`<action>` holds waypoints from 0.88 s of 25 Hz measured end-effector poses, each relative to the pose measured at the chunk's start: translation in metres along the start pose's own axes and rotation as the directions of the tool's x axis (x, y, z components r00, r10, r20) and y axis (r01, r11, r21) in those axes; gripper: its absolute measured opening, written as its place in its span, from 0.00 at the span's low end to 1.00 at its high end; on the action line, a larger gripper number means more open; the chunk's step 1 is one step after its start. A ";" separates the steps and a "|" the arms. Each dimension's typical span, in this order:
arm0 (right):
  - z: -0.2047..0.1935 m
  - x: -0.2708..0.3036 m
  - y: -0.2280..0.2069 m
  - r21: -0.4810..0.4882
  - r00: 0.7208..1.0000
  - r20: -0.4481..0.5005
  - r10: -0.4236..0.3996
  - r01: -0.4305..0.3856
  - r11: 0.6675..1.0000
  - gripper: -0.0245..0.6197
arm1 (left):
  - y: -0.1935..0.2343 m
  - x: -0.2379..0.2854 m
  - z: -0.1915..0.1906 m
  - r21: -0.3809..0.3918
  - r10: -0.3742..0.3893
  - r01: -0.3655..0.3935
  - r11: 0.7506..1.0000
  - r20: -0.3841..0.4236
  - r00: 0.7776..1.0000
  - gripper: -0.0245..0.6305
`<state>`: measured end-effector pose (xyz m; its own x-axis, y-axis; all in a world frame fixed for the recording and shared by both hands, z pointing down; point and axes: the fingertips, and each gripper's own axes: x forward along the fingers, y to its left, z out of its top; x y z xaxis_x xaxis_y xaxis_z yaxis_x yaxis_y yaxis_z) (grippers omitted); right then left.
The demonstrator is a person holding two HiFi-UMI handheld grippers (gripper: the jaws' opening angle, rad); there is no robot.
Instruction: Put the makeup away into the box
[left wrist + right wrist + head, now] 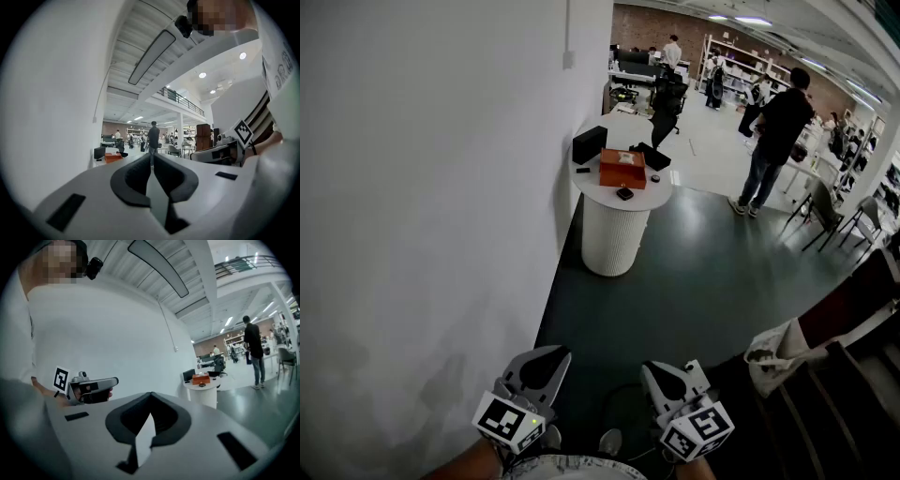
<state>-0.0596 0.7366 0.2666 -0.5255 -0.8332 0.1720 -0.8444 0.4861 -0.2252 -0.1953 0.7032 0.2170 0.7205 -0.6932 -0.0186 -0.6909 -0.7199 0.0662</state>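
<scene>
An orange box lies on a round white table far ahead by the white wall; the same box is tiny in the left gripper view and the right gripper view. A small black compact and another small dark item lie next to it. My left gripper and right gripper are held side by side close to my body, far from the table. Both are shut with nothing between the jaws.
A black boxy case and a flat black thing also sit on the table. A person in black stands beyond it on the dark floor. A pale bag and dark furniture are at my right, chairs further back.
</scene>
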 end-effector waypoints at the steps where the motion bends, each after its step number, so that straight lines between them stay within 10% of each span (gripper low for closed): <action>1: -0.001 0.000 -0.001 -0.003 1.000 -0.001 0.000 0.000 1.000 0.05 | -0.001 0.001 -0.001 0.000 -0.001 0.001 1.000 0.001 1.000 0.09; 22: -0.006 0.002 0.000 -0.035 0.999 -0.014 -0.029 0.028 0.999 0.05 | -0.004 0.002 -0.007 -0.007 -0.012 0.012 1.000 -0.007 1.000 0.09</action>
<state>-0.0611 0.7364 0.2726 -0.5025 -0.8430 0.1919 -0.8620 0.4714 -0.1865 -0.1905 0.7045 0.2240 0.7293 -0.6841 -0.0120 -0.6817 -0.7280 0.0730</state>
